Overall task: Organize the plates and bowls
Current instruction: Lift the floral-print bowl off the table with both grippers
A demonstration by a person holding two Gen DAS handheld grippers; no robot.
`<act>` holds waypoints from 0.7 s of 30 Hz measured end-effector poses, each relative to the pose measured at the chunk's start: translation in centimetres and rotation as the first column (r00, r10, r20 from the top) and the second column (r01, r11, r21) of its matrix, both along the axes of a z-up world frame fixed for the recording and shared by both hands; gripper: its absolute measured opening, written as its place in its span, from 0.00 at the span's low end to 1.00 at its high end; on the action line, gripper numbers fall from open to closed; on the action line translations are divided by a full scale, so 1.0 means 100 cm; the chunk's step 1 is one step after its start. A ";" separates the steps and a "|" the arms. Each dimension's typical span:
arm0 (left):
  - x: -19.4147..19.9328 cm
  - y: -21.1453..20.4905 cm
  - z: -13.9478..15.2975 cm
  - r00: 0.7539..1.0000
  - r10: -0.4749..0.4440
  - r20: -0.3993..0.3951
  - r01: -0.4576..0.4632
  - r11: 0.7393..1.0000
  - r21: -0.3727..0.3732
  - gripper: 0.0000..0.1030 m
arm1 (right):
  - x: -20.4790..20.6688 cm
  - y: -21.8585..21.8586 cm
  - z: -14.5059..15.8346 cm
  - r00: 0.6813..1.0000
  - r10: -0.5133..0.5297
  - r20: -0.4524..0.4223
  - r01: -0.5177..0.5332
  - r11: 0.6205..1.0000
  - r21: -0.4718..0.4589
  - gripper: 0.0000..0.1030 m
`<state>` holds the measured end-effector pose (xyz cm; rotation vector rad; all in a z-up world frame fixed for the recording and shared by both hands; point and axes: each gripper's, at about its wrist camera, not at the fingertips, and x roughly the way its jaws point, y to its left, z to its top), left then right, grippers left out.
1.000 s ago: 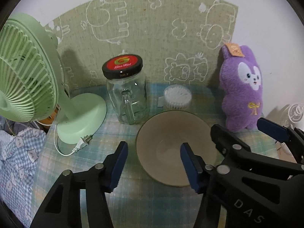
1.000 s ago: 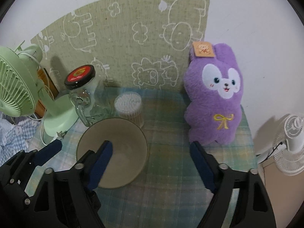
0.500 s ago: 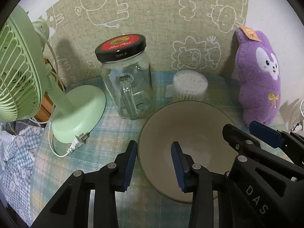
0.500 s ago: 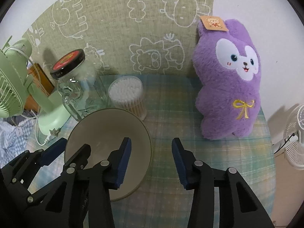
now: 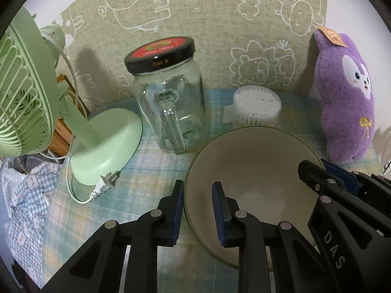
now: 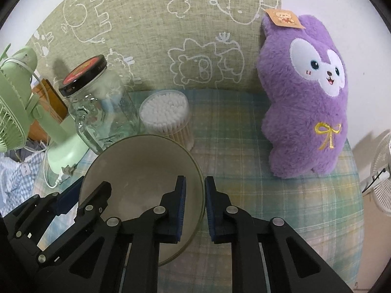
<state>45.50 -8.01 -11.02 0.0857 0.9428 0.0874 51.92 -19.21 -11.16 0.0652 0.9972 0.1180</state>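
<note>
The beige bowl (image 5: 251, 168) sits on the plaid tabletop (image 6: 244, 146). The left gripper (image 5: 197, 210) and right gripper (image 6: 195, 200) have just been closing, clamping its nine and three o'clock rims; the gripper bodies hide its near edge.

Beige bowl (image 5: 254, 161), purple plush rabbit (image 6: 308, 97)

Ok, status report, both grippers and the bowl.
Left gripper and right gripper just closed on opposite rims of the bowl. Bowl on the cloth. Jar and swabs close behind.

Glazed, seemingly ceramic bowl (image 5: 251, 161); glass jar (image 5: 171, 102)
</note>
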 end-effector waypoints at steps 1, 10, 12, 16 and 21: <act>0.001 0.001 -0.001 1.000 0.001 -0.002 -0.001 1.000 0.001 0.19 | 0.000 0.000 -0.001 1.000 -0.001 -0.002 0.001 1.000 -0.003 0.18; 0.003 0.003 -0.002 1.000 0.003 -0.010 -0.003 1.000 0.002 0.12 | 0.001 0.001 -0.002 1.000 -0.018 -0.009 0.018 1.000 -0.026 0.13; 0.003 0.004 -0.001 1.000 0.001 -0.013 -0.001 1.000 -0.001 0.12 | 0.001 0.002 -0.002 1.000 -0.019 -0.012 0.019 0.999 -0.029 0.13; 0.000 0.007 0.000 1.000 0.009 -0.025 -0.009 1.000 -0.022 0.12 | 0.000 0.001 0.000 0.999 -0.025 -0.020 0.024 0.999 -0.028 0.13; -0.008 0.006 0.001 1.000 0.005 -0.029 -0.006 1.000 -0.026 0.11 | -0.008 0.000 0.002 0.999 -0.030 -0.031 0.029 0.999 -0.030 0.13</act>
